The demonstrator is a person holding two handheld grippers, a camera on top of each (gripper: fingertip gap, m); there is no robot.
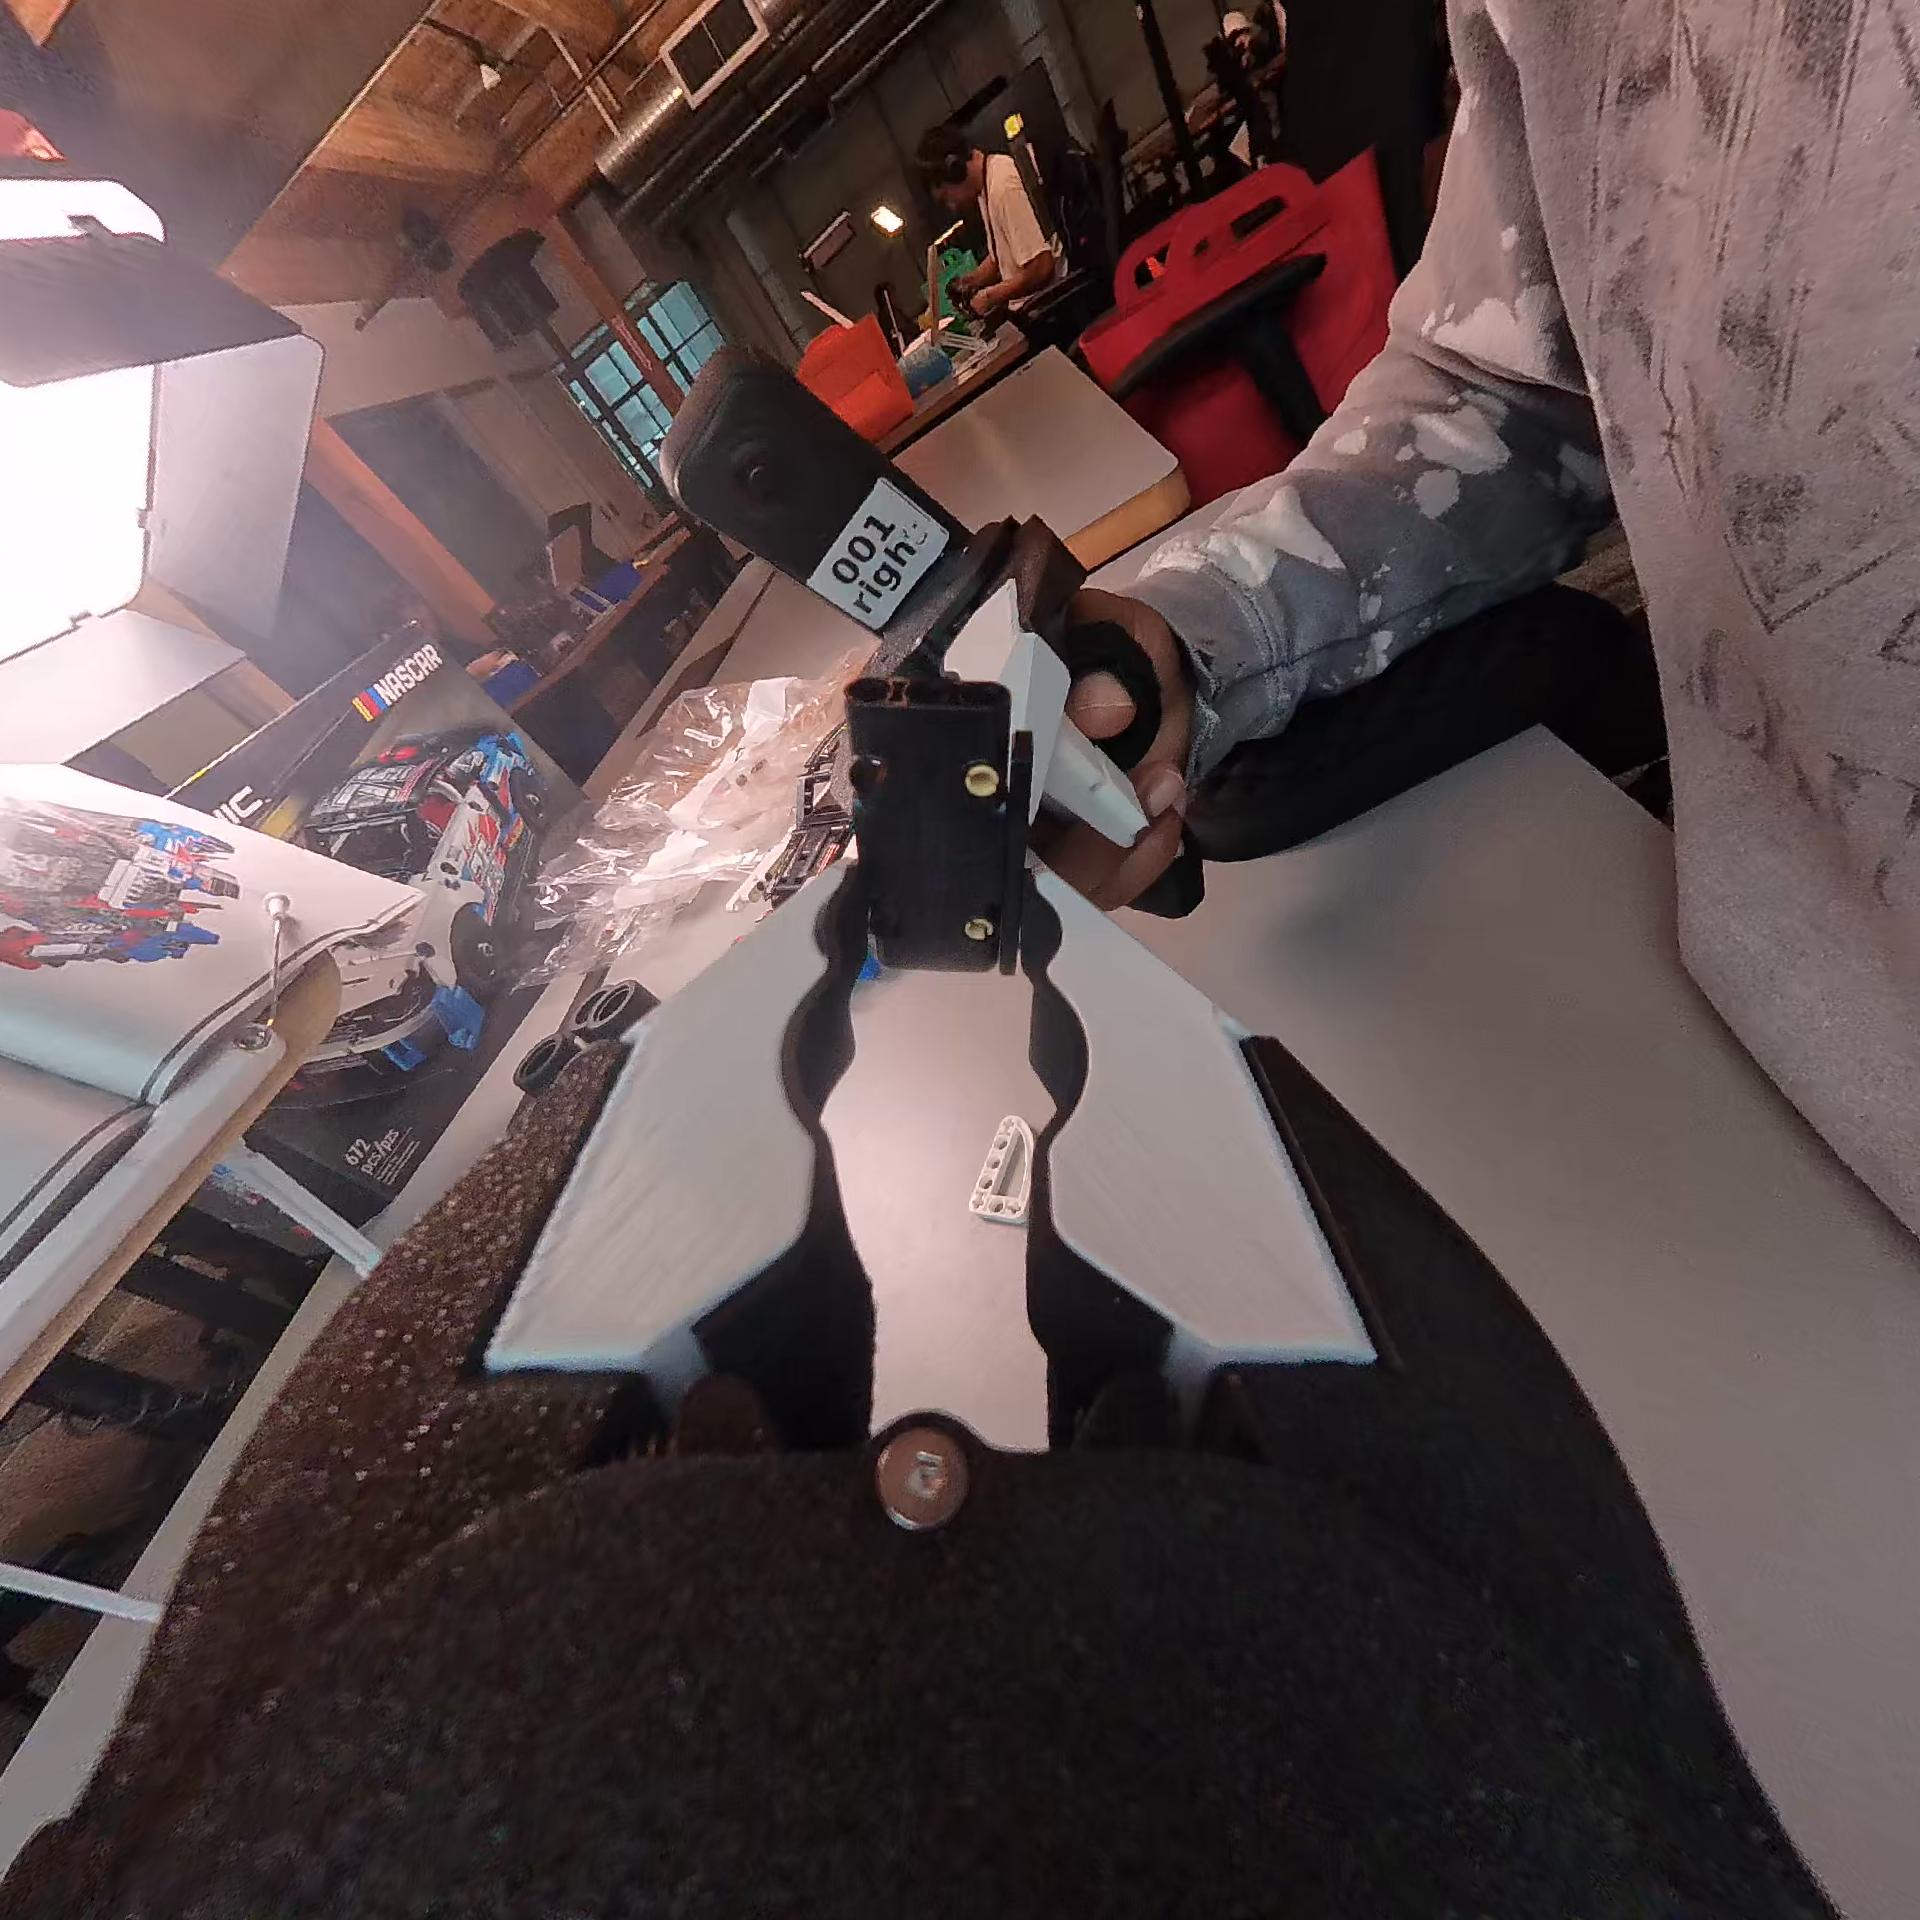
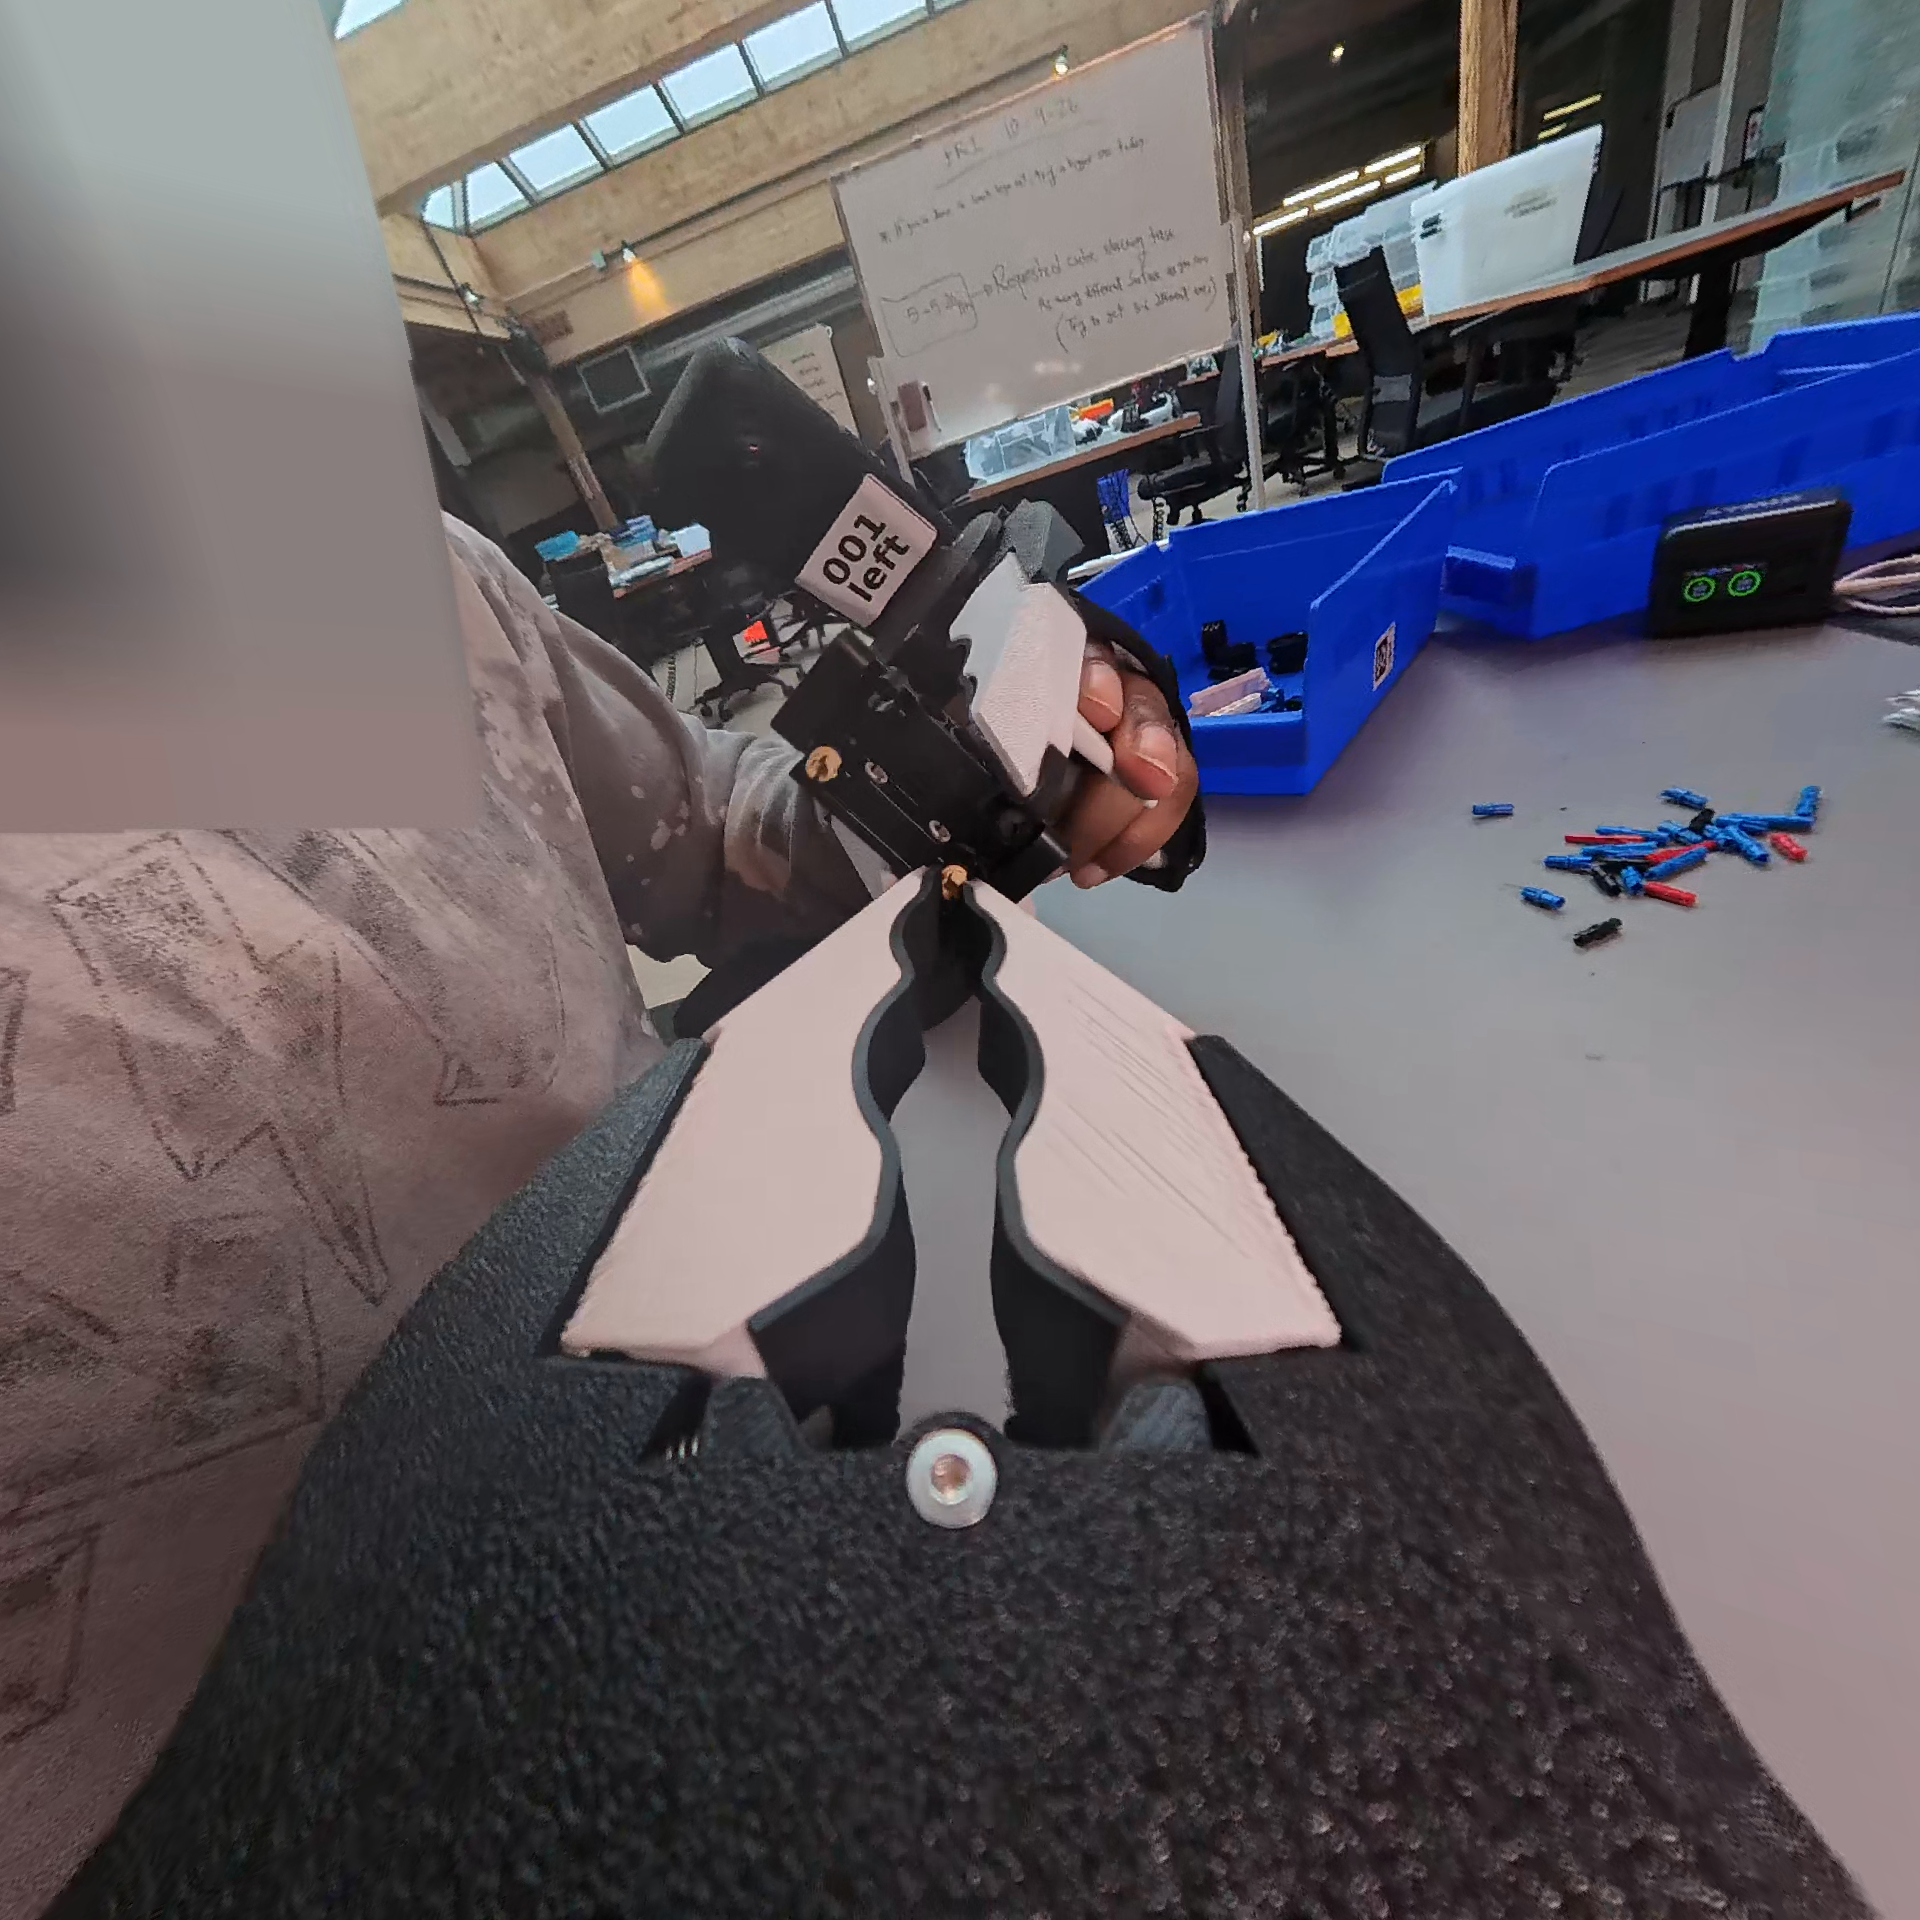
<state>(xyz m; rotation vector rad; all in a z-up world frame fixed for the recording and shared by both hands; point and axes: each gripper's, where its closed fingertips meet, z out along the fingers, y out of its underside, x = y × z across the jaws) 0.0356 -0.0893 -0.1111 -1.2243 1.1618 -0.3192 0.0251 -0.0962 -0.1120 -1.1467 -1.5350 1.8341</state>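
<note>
In the left wrist view my left gripper (image 1: 940,894) is open with a wide gap and nothing between its white fingers (image 1: 717,1122). A small white curved beam with holes (image 1: 1003,1169) lies on the grey table (image 1: 1455,1091), seen through that gap. The right gripper (image 1: 935,831), held by a hand, faces it just beyond the fingertips. In the right wrist view my right gripper (image 2: 951,894) has its jaws a narrow gap apart, and I see nothing held. The left gripper (image 2: 914,769) sits right at its tips.
A toy car box (image 1: 416,831), an open booklet on a stand (image 1: 135,914), clear bags (image 1: 707,790) and black tyres (image 1: 603,1018) lie left. Blue bins (image 2: 1299,623), a small black device (image 2: 1745,571) and scattered small pins (image 2: 1683,842) lie right. The person's body is close behind. Only a small space, under 4 cm, lies between the two pairs of fingers.
</note>
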